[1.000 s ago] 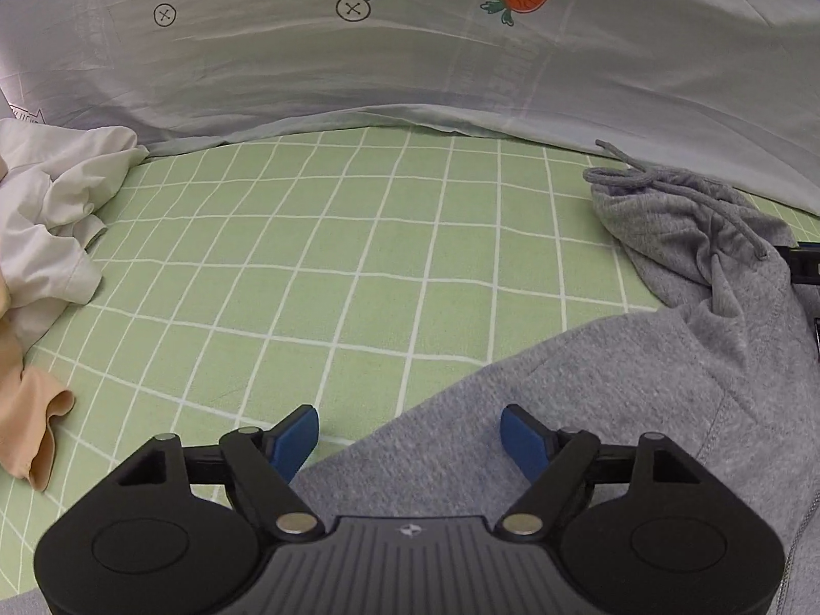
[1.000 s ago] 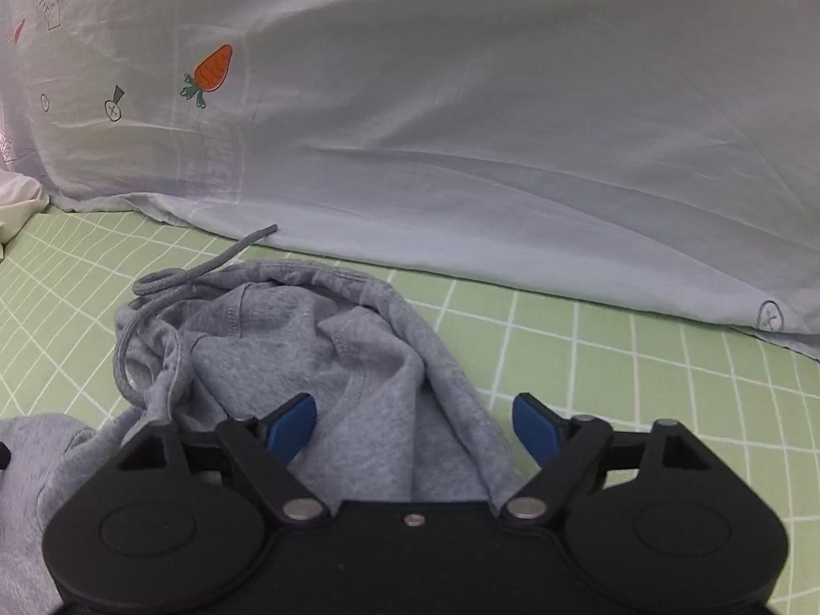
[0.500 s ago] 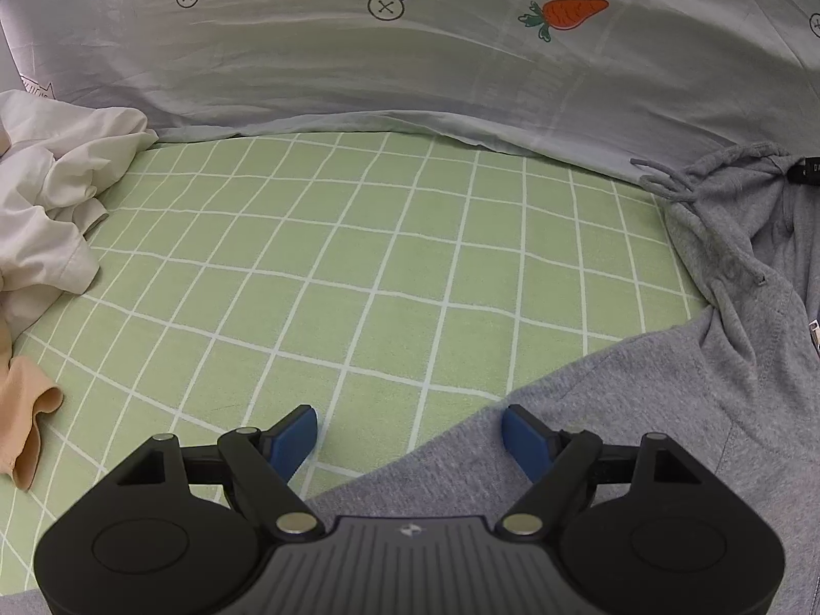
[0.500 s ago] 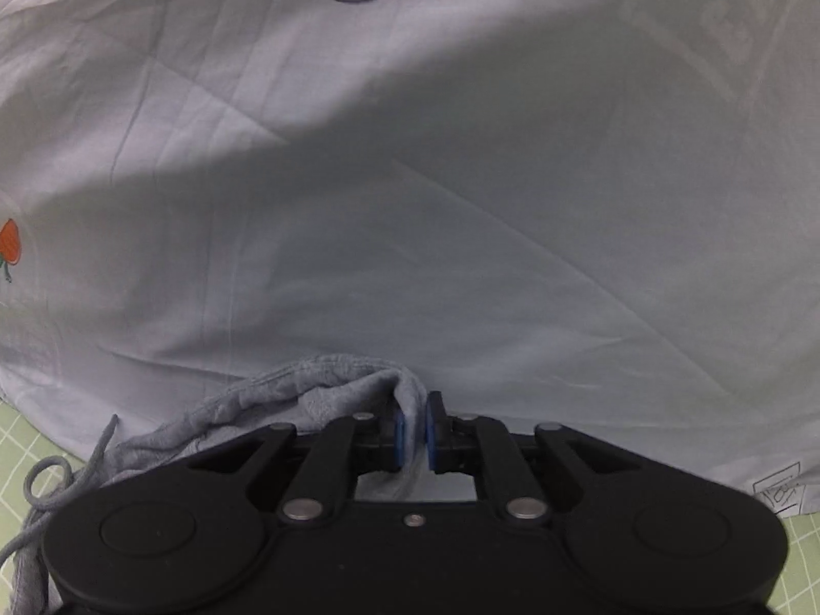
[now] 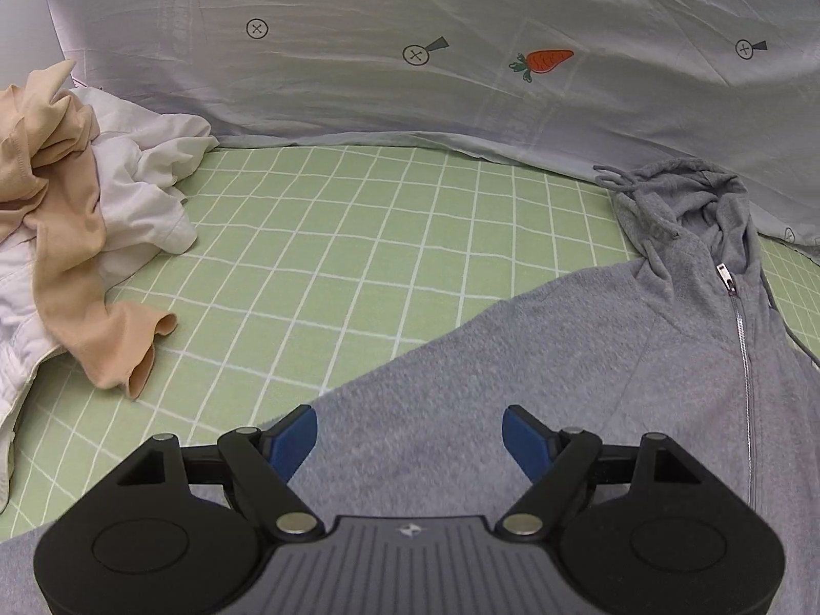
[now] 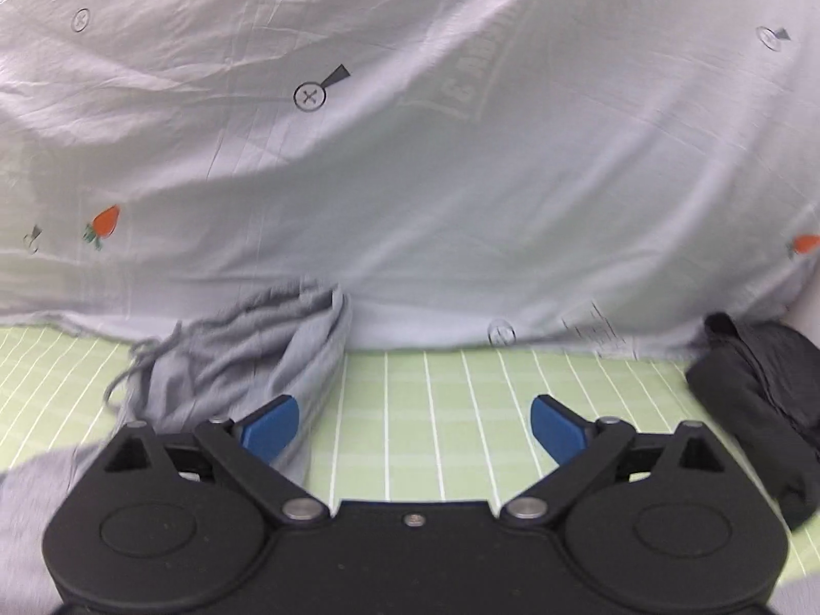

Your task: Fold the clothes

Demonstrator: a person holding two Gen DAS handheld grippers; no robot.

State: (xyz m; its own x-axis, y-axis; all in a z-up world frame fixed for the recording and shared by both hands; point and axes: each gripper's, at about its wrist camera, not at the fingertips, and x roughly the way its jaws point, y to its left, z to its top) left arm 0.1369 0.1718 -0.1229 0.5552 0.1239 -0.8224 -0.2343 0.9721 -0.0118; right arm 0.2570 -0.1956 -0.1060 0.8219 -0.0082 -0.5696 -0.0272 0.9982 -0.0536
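Note:
A grey zip hoodie (image 5: 589,359) lies spread on the green checked sheet (image 5: 333,256), its hood (image 5: 687,205) pulled up against the pale printed duvet (image 5: 461,51). My left gripper (image 5: 410,441) hovers open over the hoodie's sleeve and shoulder, with nothing between its blue fingers. In the right wrist view the hood (image 6: 266,353) lies bunched at the left. My right gripper (image 6: 414,428) stands open just right of it, over bare sheet, its left fingertip beside the hood's edge.
A heap of white cloth (image 5: 143,189) and a beige garment (image 5: 66,256) lies at the left. A dark folded garment (image 6: 753,400) sits at the right. The duvet (image 6: 410,154) walls off the far side.
My right gripper, shut on the hood half a second ago, has let it go and pulled back. The hood now rests stretched out toward the duvet. My left gripper has drawn back a little.

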